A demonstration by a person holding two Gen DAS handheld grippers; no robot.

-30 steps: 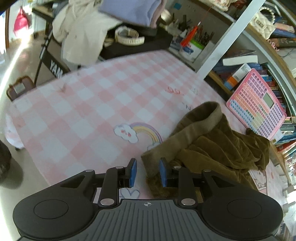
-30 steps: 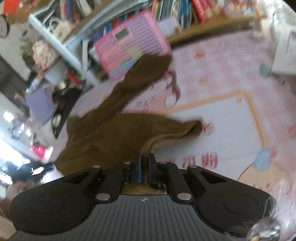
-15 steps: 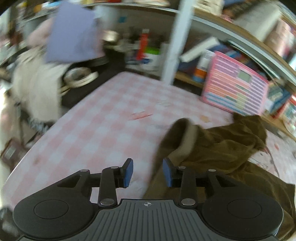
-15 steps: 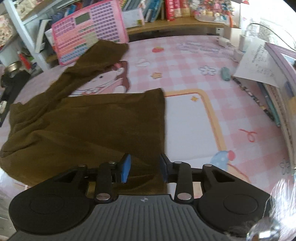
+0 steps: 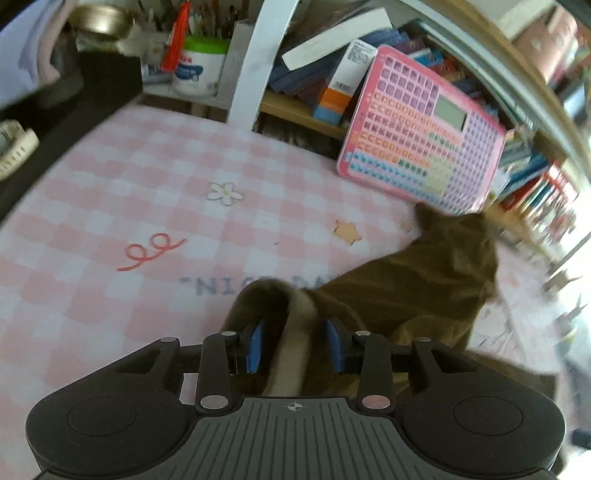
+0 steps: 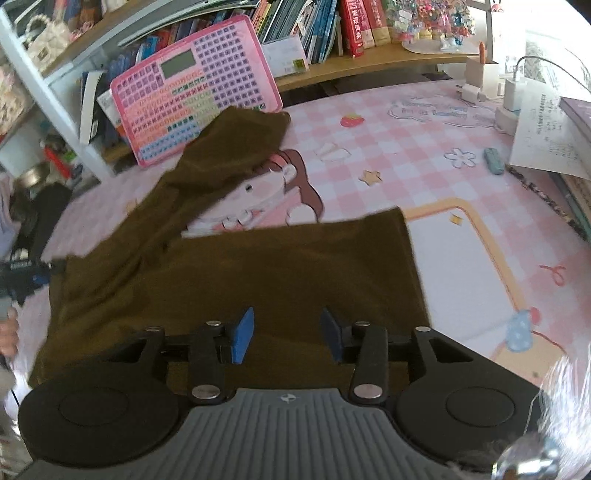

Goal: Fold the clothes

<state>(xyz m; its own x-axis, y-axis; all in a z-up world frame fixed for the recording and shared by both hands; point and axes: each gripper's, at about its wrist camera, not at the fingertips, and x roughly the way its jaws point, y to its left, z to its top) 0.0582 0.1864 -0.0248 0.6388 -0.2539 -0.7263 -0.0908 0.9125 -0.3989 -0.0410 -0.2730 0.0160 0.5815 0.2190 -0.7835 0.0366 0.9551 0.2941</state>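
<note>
1. A dark olive-brown garment lies on a pink-and-white checked surface printed with cartoon figures. In the right wrist view its body is spread fairly flat across the middle, and one sleeve runs up toward 11 o'clock.

2. The cloth looks soft, limp and light, with a velvety nap. Judging by its folds, it will sag and crease wherever it is lifted and will not hold a shape by itself.

3. In the left wrist view a rolled edge with a paler lining stands up as a ridge. This looks like a thicker hem or collar, and so a firmer place to pinch than the single layer.

4. The left claw has its blue pads spread, one on each side of that ridge. They straddle the cloth but are not pressed onto it.

5. The right claw is held wide above the near edge of the body, holding nothing.

6. Good places to hold, as I judge it, are the straight corner at 2 o'clock in the right view and the sleeve end at 12 o'clock.

7. A pink toy keyboard leans against a bookshelf at 11 o'clock, with the sleeve end touching or overlapping its lower edge.

8. Papers and chargers sit at 2 o'clock, well apart from the garment.
</note>
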